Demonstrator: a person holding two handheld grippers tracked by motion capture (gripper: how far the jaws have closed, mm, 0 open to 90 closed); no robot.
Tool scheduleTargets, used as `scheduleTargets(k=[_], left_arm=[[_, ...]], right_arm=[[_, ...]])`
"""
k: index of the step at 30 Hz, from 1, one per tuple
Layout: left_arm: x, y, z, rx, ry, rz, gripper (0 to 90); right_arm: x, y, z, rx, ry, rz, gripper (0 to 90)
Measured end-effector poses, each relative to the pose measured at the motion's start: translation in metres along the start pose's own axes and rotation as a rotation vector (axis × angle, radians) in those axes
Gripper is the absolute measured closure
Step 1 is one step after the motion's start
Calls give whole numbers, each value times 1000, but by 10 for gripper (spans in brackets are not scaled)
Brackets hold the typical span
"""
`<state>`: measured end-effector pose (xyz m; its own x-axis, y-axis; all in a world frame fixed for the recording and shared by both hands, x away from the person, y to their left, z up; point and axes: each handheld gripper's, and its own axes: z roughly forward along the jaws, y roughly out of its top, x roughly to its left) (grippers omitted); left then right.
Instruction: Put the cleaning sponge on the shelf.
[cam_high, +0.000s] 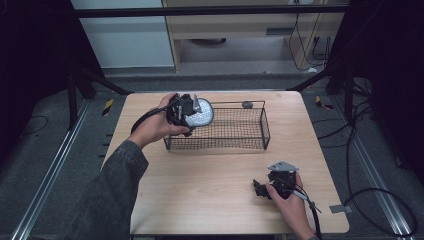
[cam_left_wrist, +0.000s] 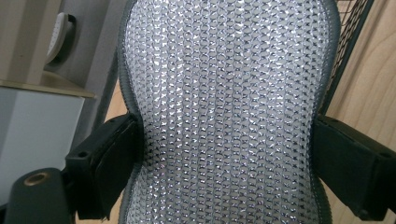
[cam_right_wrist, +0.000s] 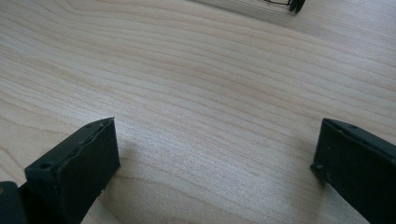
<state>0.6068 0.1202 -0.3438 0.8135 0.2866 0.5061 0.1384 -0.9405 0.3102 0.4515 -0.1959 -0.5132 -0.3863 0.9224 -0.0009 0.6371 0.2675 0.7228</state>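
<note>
A silver glittery oval pad (cam_high: 202, 114) with a grey rim is held above the left end of a black wire basket (cam_high: 235, 142). My left gripper (cam_high: 194, 113) is shut on it. In the left gripper view the pad (cam_left_wrist: 224, 70) is squeezed at its waist between both jaws of that gripper (cam_left_wrist: 229, 154), and the basket's mesh (cam_left_wrist: 348, 37) shows at the upper right. My right gripper (cam_high: 258, 189) rests low near the table's front right. Its jaws stand open over bare wood in the right gripper view (cam_right_wrist: 215, 154).
The wooden table (cam_high: 210, 190) has its front edge close to the right hand. A small dark grey object (cam_high: 247, 104) lies just behind the basket's far rim. A corner of the basket (cam_right_wrist: 294, 4) shows far off in the right gripper view.
</note>
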Motion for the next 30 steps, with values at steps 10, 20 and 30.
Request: scheduleTargets(k=[10, 20, 30], left_arm=[[1, 2, 15, 3, 8, 16, 103], [-1, 5, 33, 30, 14, 33, 103], [-3, 4, 42, 57, 20, 58, 102]], right_arm=[[0, 0, 0, 0, 0, 0, 4], [0, 0, 0, 0, 3, -1, 4], [0, 0, 0, 0, 3, -1, 4]])
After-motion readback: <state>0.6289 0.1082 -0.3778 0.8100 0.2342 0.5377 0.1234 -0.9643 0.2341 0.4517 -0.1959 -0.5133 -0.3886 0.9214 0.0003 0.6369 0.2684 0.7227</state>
